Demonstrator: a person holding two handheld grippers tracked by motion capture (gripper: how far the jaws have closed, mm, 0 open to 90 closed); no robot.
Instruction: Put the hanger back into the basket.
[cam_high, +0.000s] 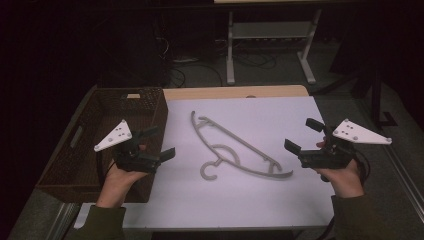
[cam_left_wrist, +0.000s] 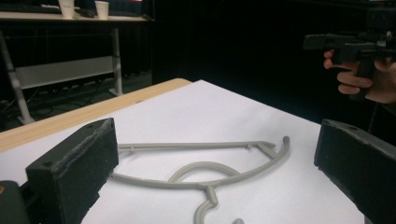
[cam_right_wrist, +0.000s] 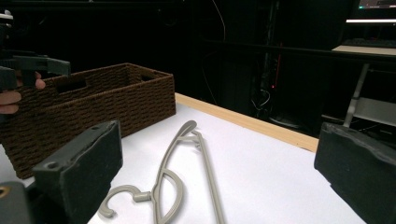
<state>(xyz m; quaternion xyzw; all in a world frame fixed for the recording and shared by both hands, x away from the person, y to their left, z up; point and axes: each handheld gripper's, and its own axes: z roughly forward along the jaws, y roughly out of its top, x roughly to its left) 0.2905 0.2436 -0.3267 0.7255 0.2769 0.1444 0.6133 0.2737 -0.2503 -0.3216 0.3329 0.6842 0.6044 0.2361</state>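
While the grey hanger (cam_high: 235, 147) lies flat on the white table (cam_high: 280, 200) between them, the left gripper (cam_high: 156, 145) and right gripper (cam_high: 304, 135) are held wide open, empty. Thin and flat, it could be skidded aside by a shallow pinch.

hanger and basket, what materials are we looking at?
Hanger: looks like grey moulded plastic, matte; thin uniform rods with small notches suggest moulding. Basket: dark brown woven fibre, wicker or paper rope; the braided texture shows in the right gripper view, exact fibre unclear.

Dim room, dark surroundings, brightly lit white tabletop (cam_high: 280, 200), slightly soft focus
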